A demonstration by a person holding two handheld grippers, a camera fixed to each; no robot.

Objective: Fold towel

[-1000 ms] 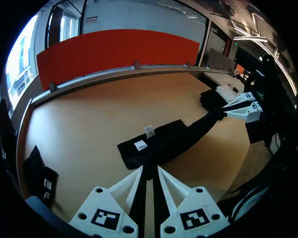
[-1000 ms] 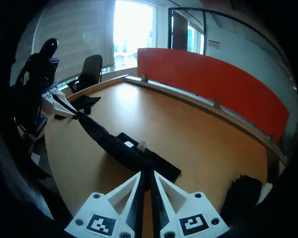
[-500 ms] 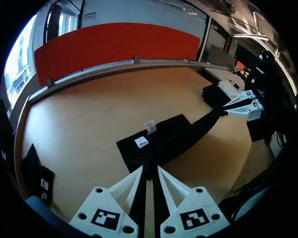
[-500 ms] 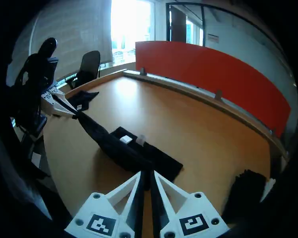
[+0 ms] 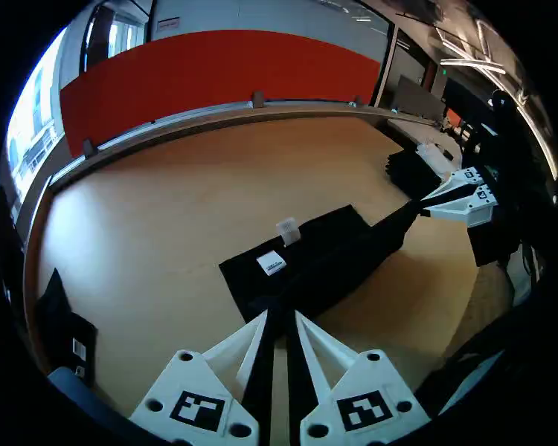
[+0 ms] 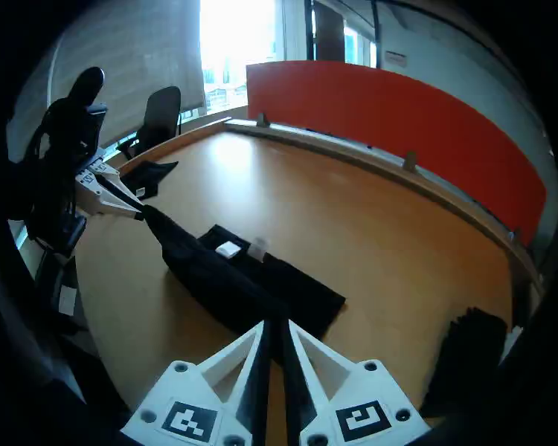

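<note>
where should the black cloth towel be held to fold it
By the two ends of its lifted edge, one per tool, from the wooden table's near side: the black cloth towel is long and limp, and the left tool and right tool pinching those ends hold that edge taut.

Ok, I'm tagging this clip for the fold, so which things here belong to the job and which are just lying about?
In the job:
black towel, stretched across the table
left gripper and right gripper, each shut on one end of it

Lying about:
stack of dark cloths
dark cloth at the table's edge
office chair
red partition
</note>
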